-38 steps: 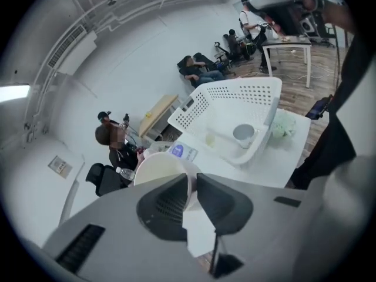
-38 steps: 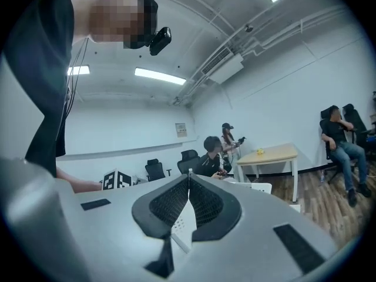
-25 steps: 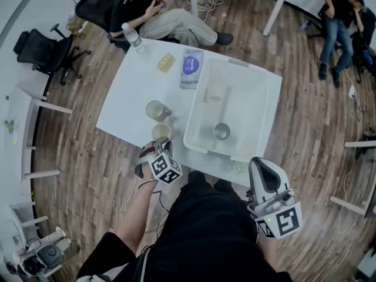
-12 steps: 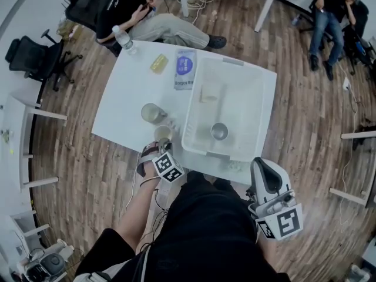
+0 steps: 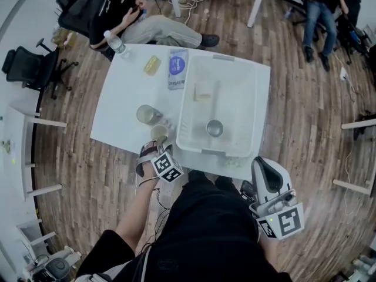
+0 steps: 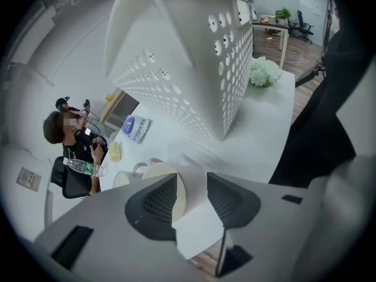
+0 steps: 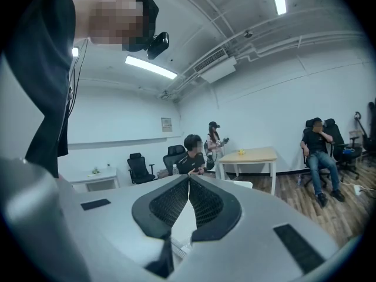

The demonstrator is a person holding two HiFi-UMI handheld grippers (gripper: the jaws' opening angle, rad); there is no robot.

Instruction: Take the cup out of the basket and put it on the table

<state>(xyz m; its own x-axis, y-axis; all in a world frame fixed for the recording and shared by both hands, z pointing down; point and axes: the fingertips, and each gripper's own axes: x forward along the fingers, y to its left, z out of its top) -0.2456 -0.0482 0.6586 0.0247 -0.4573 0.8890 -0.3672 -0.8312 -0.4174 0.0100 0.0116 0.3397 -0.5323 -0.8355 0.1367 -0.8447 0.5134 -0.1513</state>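
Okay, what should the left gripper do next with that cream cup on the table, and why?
Probably lift the left gripper straight up off the cream cup. Its jaws have just been opening, the cup wall sits loose between them, and the cup stands on the table. A metal cup is in the basket.

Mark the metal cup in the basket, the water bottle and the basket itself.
metal cup [image 5: 215,128]: head view, on its open mouth.
water bottle [image 5: 116,44]: head view, on the middle of its body.
basket [image 5: 235,93]: head view, on a bare patch of its floor.
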